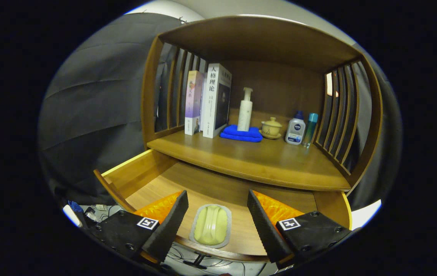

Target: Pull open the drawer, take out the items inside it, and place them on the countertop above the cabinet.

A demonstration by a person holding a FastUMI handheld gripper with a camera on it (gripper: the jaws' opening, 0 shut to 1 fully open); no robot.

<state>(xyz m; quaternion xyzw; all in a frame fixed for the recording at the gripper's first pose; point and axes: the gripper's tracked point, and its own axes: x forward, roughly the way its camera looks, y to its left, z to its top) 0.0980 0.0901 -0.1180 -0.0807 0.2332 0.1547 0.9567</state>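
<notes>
Here the claw (215, 214) is spread wide, holding nothing, its fingers either side of the soap dish (211, 225) in the open drawer (218, 184).

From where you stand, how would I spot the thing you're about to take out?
Find the wooden cabinet, then its pulled-open drawer under the countertop. On the drawer floor, between the open tongs, lies a pale green soap in a grey dish, the lone item there, unlike the bottles and books above.

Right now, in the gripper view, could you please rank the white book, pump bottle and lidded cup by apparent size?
1. White book
2. Pump bottle
3. Lidded cup
All stand on the countertop, so the order seems fair. The tool is open.
</notes>
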